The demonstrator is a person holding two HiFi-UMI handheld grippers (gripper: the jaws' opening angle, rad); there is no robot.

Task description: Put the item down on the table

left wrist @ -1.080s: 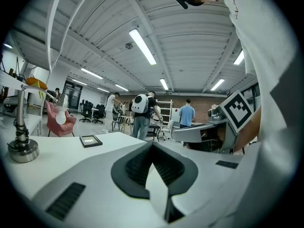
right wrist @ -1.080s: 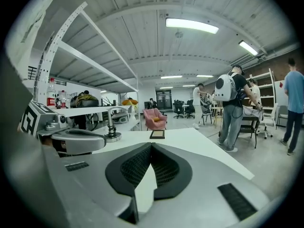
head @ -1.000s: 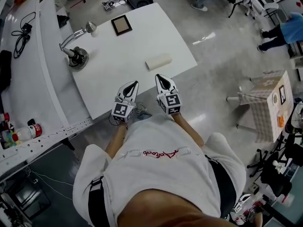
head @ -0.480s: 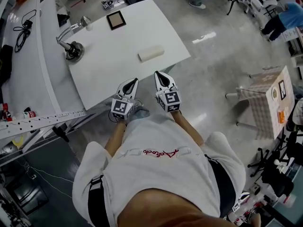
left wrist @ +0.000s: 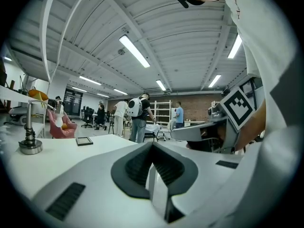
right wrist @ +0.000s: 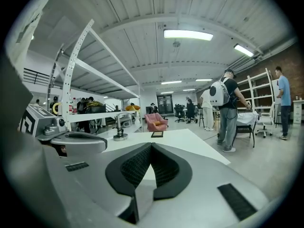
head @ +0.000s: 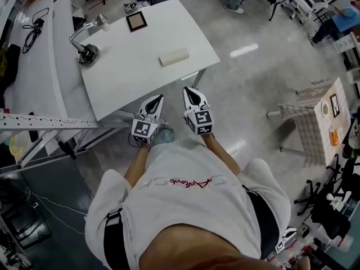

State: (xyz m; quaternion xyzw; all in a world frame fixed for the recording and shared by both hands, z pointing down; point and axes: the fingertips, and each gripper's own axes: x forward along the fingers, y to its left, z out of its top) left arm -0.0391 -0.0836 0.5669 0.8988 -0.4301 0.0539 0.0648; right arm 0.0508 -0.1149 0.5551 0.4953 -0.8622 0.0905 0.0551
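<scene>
1. Now both claws are shut and empty: the left claw (head: 160, 98) and the right claw (head: 187, 90) sit side by side in front of the person's chest, each with its jaws pressed together.
2. Their tips point at the white counter (head: 129, 77) and hang over the grey floor (head: 253, 72), just short of its near edge.
3. On the counter lies the cream roll (head: 173, 57), ahead of the right claw and apart from both.
4. Beyond it sit a dark picture frame (head: 136, 21) and, at the left corner, a gooseneck lamp (head: 88, 54).
5. A second ago the tips overlapped the counter's edge; since then the counter has drawn away.
</scene>
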